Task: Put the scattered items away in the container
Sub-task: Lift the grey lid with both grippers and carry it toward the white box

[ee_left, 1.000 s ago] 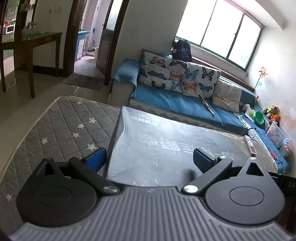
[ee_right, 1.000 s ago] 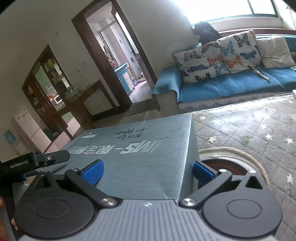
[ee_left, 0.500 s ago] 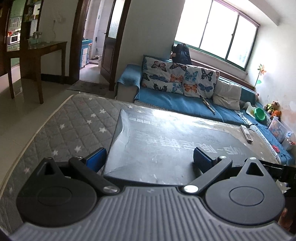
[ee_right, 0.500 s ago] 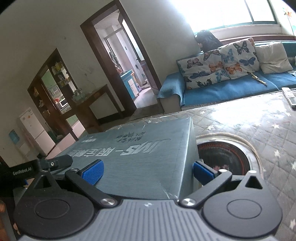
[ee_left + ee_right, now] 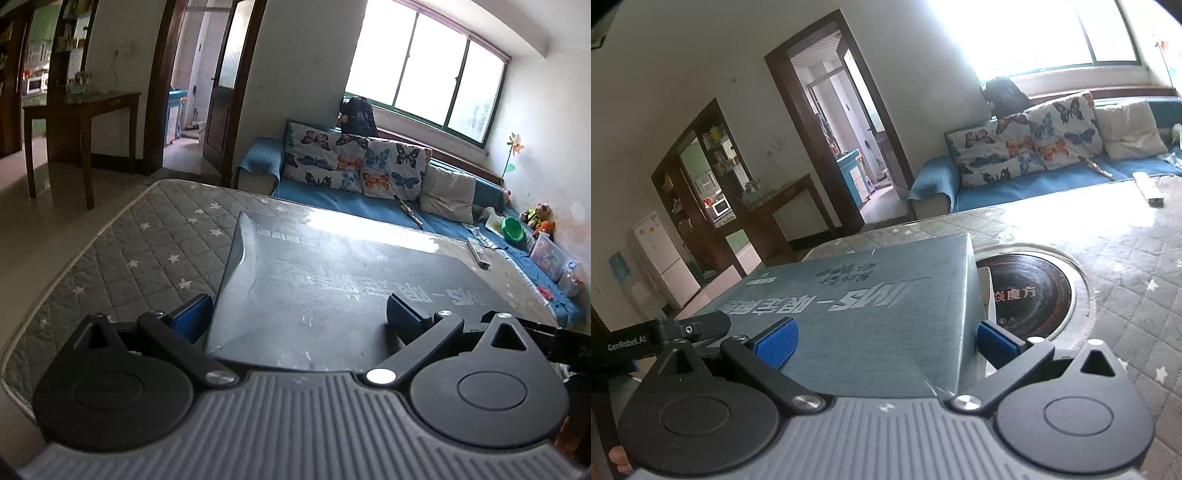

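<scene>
Now each tool, the left tool [image 5: 295, 321] and the right tool [image 5: 884, 341], has its fingers clamped on one end of the big grey box [image 5: 351, 291], just above the quilted table [image 5: 155, 236].

Item: a large flat grey-blue box lid [image 5: 332, 295] with pale printed lettering and a glossy, scuffed top.
Pose: held roughly level, broad face up, one corner nearest the lens in each view.
Place in left wrist view: fills the centre and lower right of the frame, above a grey quilted star-patterned surface.
Place in right wrist view: box lid [image 5: 857, 314] fills the lower centre and left; a white edge shows just under its right side.
</scene>
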